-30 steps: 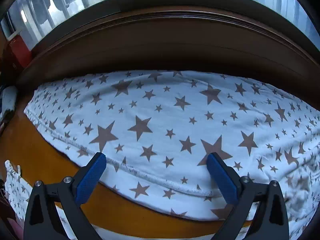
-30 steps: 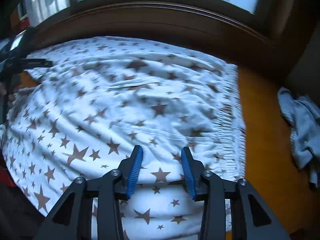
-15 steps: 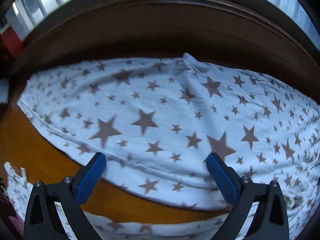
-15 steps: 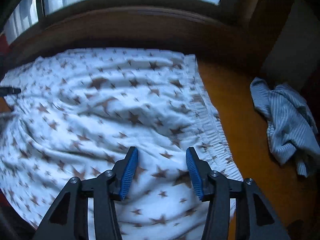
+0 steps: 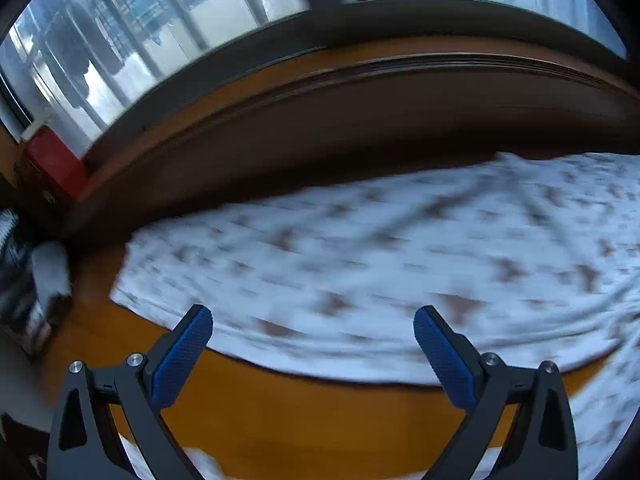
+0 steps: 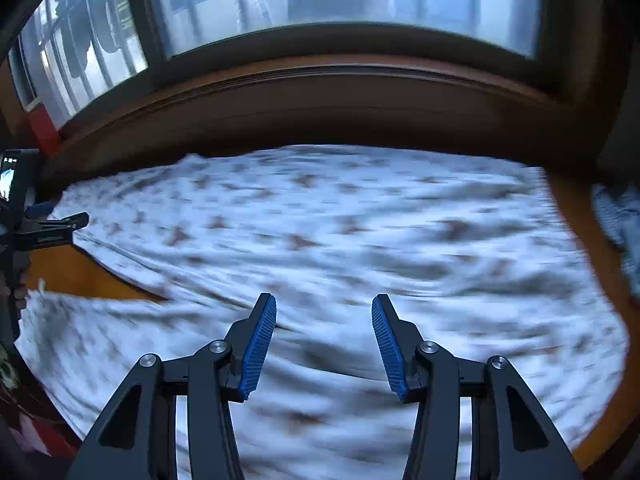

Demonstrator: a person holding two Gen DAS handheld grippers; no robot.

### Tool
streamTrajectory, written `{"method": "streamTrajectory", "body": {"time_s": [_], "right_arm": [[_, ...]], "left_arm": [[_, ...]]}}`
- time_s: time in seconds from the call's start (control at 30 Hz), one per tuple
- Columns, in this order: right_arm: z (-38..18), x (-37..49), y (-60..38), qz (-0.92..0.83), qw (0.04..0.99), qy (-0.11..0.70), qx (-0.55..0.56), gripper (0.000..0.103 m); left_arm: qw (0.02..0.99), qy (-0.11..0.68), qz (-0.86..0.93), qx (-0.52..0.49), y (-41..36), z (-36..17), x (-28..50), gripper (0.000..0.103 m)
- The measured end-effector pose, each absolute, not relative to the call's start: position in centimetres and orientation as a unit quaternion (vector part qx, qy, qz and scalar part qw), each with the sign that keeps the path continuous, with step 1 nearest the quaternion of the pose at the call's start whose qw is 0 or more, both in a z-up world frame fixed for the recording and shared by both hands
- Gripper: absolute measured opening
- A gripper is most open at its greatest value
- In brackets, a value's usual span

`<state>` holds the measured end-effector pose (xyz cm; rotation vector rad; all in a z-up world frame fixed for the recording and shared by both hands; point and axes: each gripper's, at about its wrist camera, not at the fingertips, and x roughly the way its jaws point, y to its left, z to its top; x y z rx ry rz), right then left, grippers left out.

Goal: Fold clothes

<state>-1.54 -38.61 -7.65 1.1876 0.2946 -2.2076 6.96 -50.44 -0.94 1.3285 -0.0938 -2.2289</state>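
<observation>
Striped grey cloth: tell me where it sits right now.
In the right wrist view the striped grey cloth lies at the far right edge on the orange table, just beyond the right edge of the star-print garment.

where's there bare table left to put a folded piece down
Bare wooden table shows as a strip between the star-print garment and the near edge, just ahead of the left gripper. A narrower strip runs between the garment's right edge and the striped blue cloth. The middle is fully covered.
</observation>
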Motion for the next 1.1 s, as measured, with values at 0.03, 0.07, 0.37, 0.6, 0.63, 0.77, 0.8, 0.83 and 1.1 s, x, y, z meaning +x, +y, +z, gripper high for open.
{"method": "streamTrajectory", "body": {"time_s": [0.03,0.07,0.37,0.6,0.63,0.77,0.8,0.83,1.1], "right_arm": [[-7.8,-1.0,-40.4,-0.834,0.300,0.110,0.450,0.049],[-8.0,-0.6,-42.0,-0.834,0.297,0.109,0.452,0.049],[-10.2,1.1,-51.1,-0.834,0.267,0.083,0.475,0.049],[-11.9,3.5,-55.0,-0.830,0.275,0.157,0.460,0.049],[-11.9,3.6,-55.0,-0.828,0.280,0.159,0.459,0.049],[-11.9,4.1,-55.3,-0.822,0.299,0.167,0.455,0.050],[-11.9,4.2,-55.4,-0.820,0.304,0.169,0.454,0.051],[-11.9,4.3,-55.5,-0.818,0.309,0.171,0.453,0.051],[-11.8,4.7,-56.4,-0.808,0.353,0.143,0.449,0.051]], "left_arm": [[0.275,-0.037,-0.826,0.491,-52.7,-0.9,7.1,0.102],[0.281,-0.039,-0.824,0.490,-54.9,-0.8,7.2,0.102],[0.309,0.014,-0.806,0.505,-70.2,-3.6,5.3,0.102],[0.336,0.039,-0.794,0.506,-72.1,-4.4,7.7,0.103],[0.346,0.042,-0.790,0.505,-72.2,-4.4,8.3,0.103],[0.378,0.065,-0.775,0.503,-73.1,-4.4,10.2,0.103],[0.381,0.068,-0.772,0.505,-73.2,-4.4,10.5,0.103],[0.384,0.072,-0.769,0.506,-73.4,-4.3,10.7,0.103],[0.395,0.029,-0.767,0.504,-73.1,-3.9,11.7,0.103]]}}
